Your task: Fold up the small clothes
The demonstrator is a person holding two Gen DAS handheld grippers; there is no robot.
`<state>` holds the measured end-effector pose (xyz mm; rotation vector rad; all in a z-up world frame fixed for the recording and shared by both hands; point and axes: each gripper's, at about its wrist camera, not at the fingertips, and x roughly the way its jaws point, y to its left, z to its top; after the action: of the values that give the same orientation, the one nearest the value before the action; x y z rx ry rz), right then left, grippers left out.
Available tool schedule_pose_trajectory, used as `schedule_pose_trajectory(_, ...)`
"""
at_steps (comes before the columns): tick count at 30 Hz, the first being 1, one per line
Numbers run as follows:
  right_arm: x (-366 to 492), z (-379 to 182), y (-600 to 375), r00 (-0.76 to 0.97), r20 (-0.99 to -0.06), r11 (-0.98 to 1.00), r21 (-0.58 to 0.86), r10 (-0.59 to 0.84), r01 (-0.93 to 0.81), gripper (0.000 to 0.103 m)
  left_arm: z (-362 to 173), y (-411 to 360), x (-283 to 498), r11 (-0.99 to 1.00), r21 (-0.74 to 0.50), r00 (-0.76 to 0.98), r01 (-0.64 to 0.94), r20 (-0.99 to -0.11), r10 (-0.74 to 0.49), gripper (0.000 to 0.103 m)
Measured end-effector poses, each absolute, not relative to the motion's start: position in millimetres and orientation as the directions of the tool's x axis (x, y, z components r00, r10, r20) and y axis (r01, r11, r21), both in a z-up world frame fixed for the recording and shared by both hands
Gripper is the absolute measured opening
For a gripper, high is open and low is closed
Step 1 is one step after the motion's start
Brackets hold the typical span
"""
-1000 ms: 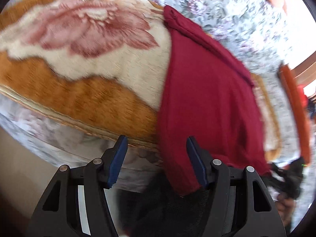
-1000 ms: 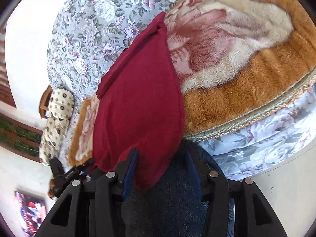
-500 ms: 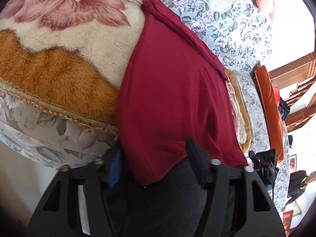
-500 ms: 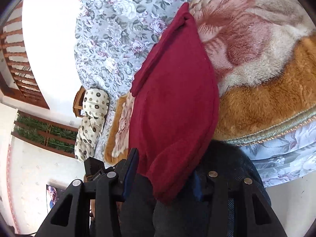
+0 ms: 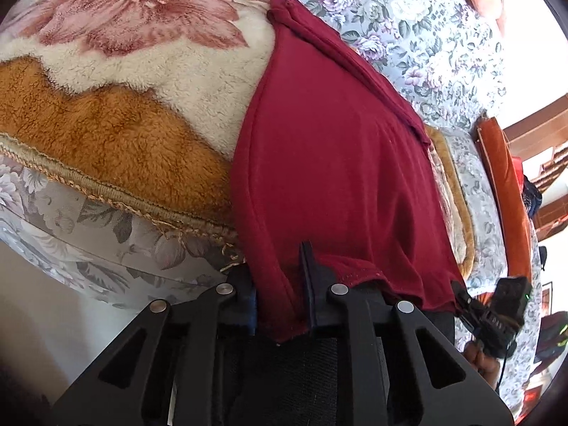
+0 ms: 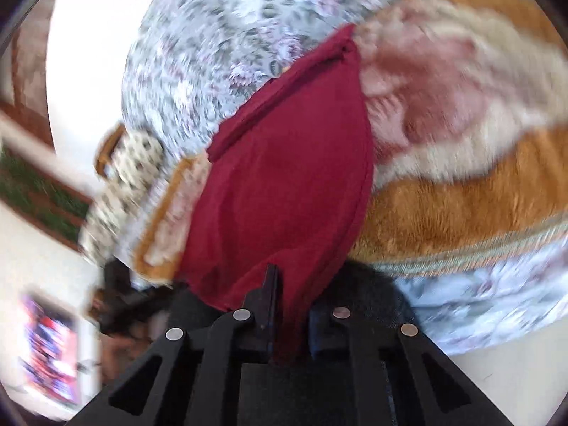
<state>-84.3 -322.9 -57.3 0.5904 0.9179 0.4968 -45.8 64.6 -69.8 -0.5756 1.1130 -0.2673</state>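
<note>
A dark red garment (image 5: 333, 163) lies on a plush orange and cream flower blanket (image 5: 117, 131), its near hem hanging over the front edge. My left gripper (image 5: 280, 301) is shut on the hem's near left corner. In the right wrist view the same garment (image 6: 284, 191) runs away from me, and my right gripper (image 6: 291, 316) is shut on its near right corner. The right gripper also shows at the far right of the left wrist view (image 5: 497, 312). The right wrist view is blurred by motion.
The blanket covers a sofa with grey floral fabric (image 5: 408, 17). An orange cushion (image 5: 500, 184) lies at the far right of the sofa. A spotted cream cushion (image 6: 124, 174) sits at its other end. Pale floor (image 5: 53, 312) lies below the seat edge.
Both grippers moved in onto the garment's near hem and closed on it, one at each corner. The hem is now bunched between the fingers.
</note>
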Motion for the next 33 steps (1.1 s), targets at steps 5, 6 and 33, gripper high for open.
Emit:
schedule_pose_trajectory(5,-86,-53,-318,0.537,-0.619,0.788,0.595,0.573,-0.155,0.013,-67,68,-48,0.812,-0.578,0.457,-0.082,-0.746,-0.484,0.006)
schedule_pose_trajectory(6,-86,-52,-319,0.536,-0.619,0.789,0.592,0.574,-0.162,0.007,-65,70,-50,0.815,-0.574,0.464,-0.08,-0.745,-0.479,0.005)
schedule_pose_trajectory(33,-198,0,-385,0.527,-0.247,0.418,0.877,0.813,-0.235,0.006,33,86,-172,0.702,-0.705,0.645,0.094,-0.494,-0.583,0.005)
